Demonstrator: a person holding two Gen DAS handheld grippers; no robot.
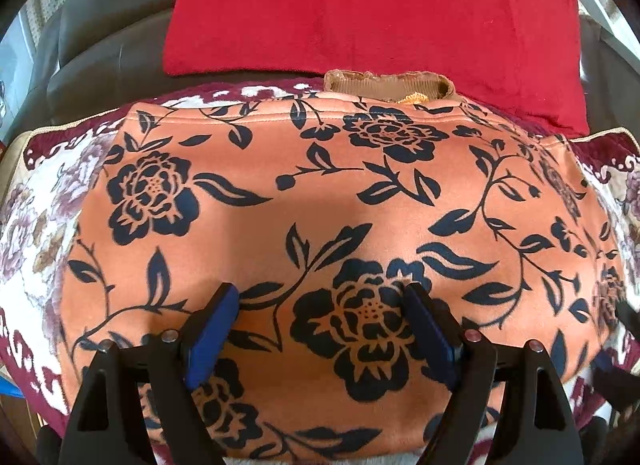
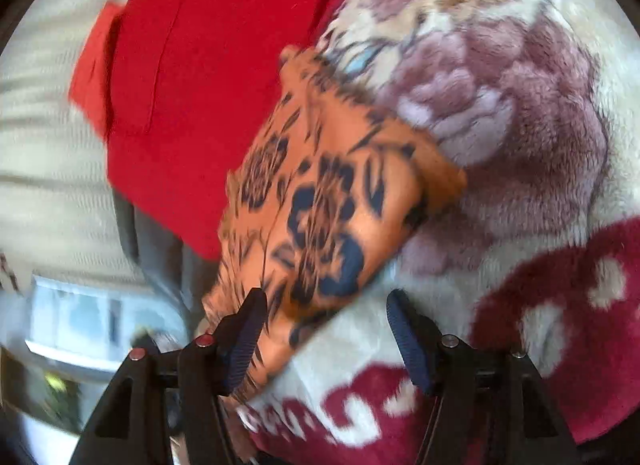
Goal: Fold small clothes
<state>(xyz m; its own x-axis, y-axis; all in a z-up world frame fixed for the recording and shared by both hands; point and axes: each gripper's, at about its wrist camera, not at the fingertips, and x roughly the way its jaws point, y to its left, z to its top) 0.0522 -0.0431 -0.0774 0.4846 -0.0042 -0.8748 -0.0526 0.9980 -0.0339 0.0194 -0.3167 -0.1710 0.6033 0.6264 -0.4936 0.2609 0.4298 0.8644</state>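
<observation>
- The orange floral garment (image 1: 304,201) lies spread flat on a plush blanket (image 1: 36,201) patterned in cream, mauve and maroon.
- A ribbed tan collar (image 1: 384,85) shows at the garment's far edge.
- A red cloth (image 1: 360,9) lies beyond the collar, over a grey cushioned seat (image 1: 104,53).
- The left tool (image 1: 322,297) hovers over the garment's near part with its blue-padded fingers wide apart, holding nothing.
- In the blurred right wrist view, the right tool (image 2: 326,305) is open too; an edge of the garment (image 2: 320,201) runs past its left finger (image 2: 246,329), and contact cannot be told.
</observation>
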